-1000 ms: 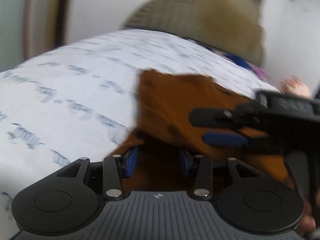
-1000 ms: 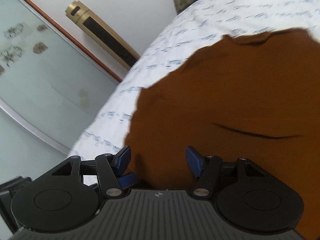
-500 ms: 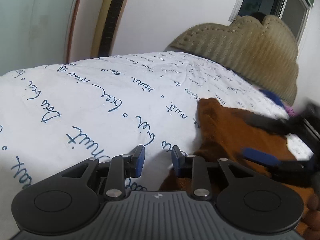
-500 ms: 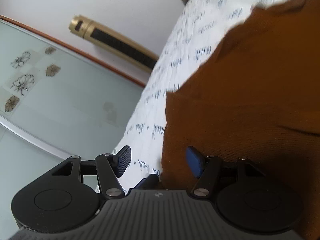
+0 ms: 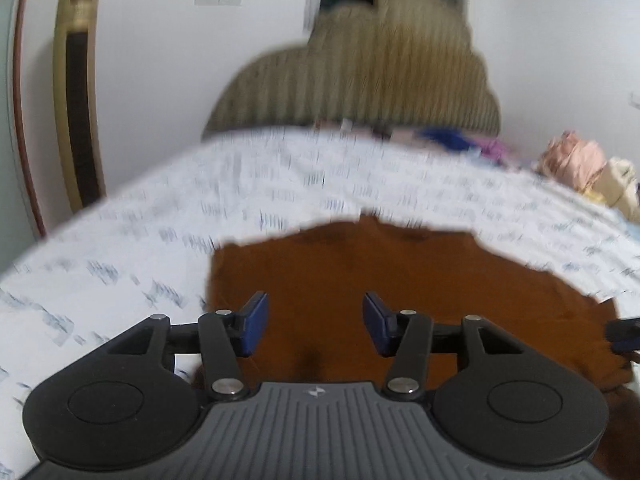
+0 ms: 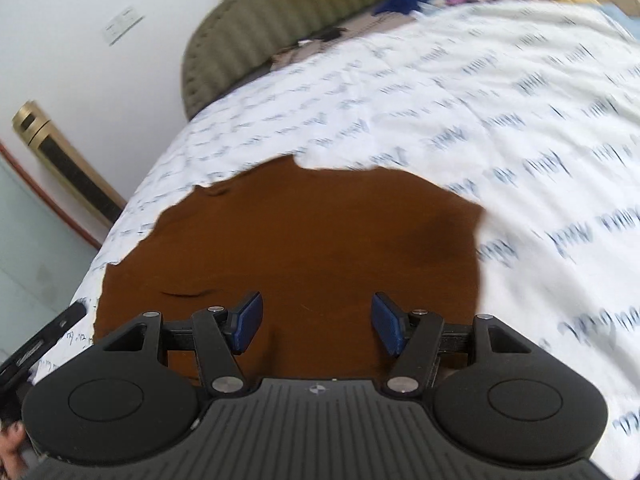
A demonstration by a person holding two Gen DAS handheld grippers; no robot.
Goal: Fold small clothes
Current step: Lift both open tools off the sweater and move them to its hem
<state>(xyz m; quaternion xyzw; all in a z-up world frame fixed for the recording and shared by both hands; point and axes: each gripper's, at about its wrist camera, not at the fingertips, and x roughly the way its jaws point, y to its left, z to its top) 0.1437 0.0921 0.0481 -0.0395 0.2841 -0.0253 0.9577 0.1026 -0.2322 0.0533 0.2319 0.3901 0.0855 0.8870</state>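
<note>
Jaws of the left gripper (image 5: 314,326) stood spread, having just been opening, with nothing pinched between the blue pads (image 5: 253,322); only the brown garment (image 5: 400,280) lay below the gap. The right gripper (image 6: 316,322) likewise had its jaws spread and gripped nothing, hanging over the same cloth. That garment lay spread on the bed sheet (image 6: 460,100), white with dark script, its far edge ragged in outline and a small crease near its left side in the right wrist view. A tip of the right gripper showed at the right edge of the left wrist view. Beyond the sheet rose a ribbed olive headboard (image 5: 360,80), with loose coloured clothes (image 5: 576,168) heaped by it, and a gold and black tower unit (image 5: 76,96) stood against the white wall. Both views were blurred.
</note>
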